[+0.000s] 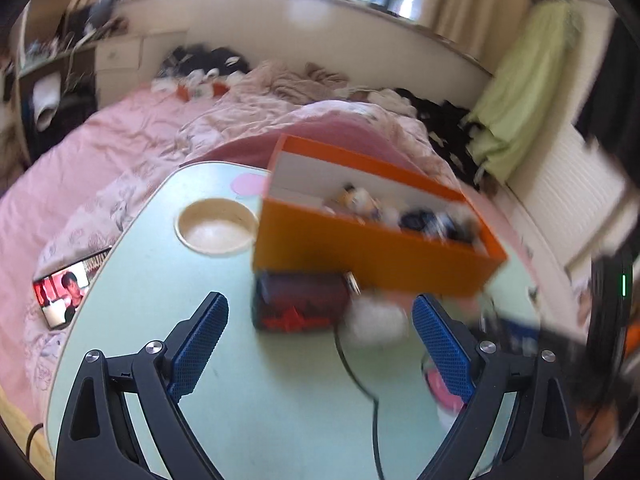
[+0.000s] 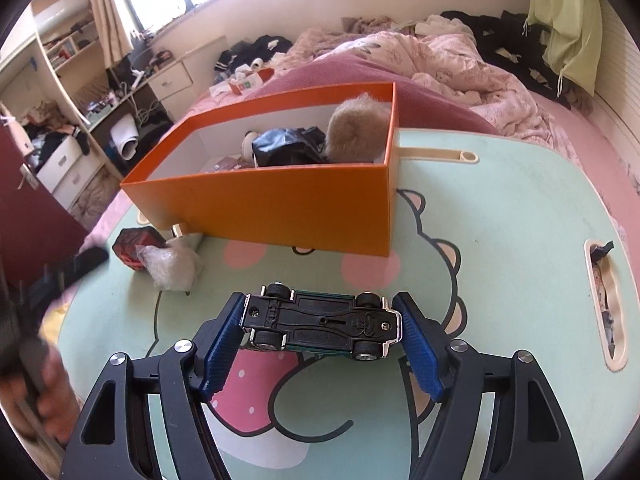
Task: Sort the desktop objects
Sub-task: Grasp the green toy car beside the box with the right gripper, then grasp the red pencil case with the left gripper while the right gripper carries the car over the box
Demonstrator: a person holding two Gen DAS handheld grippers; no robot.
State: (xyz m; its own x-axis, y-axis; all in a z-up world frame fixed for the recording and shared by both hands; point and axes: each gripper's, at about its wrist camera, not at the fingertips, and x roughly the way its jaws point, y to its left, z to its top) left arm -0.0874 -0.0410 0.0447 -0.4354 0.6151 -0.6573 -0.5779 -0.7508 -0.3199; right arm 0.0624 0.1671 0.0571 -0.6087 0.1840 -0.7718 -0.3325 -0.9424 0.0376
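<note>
Your right tongs (image 2: 320, 330) grip a toy car (image 2: 320, 326) end to end, its black underside and four wheels turned up toward the camera, one blue pad pressed on each bumper. The car hangs just above the pale green table (image 2: 500, 216), over the cartoon print with its pink patches.

Beyond the right tongs stands the orange box (image 2: 280, 208), open at the top. Inside it lie a tan furry toy (image 2: 356, 128), a crumpled black bag (image 2: 286, 146) and a small black-and-white figure, partly hidden. Ahead and to the left of the right tongs, just outside the box's near wall, a dark red and black cube (image 2: 130, 250) sits touching a clear plastic bundle (image 2: 174, 266).

Your left tongs (image 1: 320, 340) stand wide apart with nothing between the blue pads. That view is blurred. Directly ahead of the left tongs lies the dark red cube (image 1: 300, 304), with a whitish bundle (image 1: 376, 320) just to its right, both against the foot of the orange box (image 1: 360, 252). A black cable (image 1: 356, 376) runs across the table between the pads. Ahead and to the left, a round cream cup recess (image 1: 218, 228) is set in the table (image 1: 132, 300), and a phone (image 1: 66, 292) with a lit screen lies on the pink bedding beside the table's edge.
</note>
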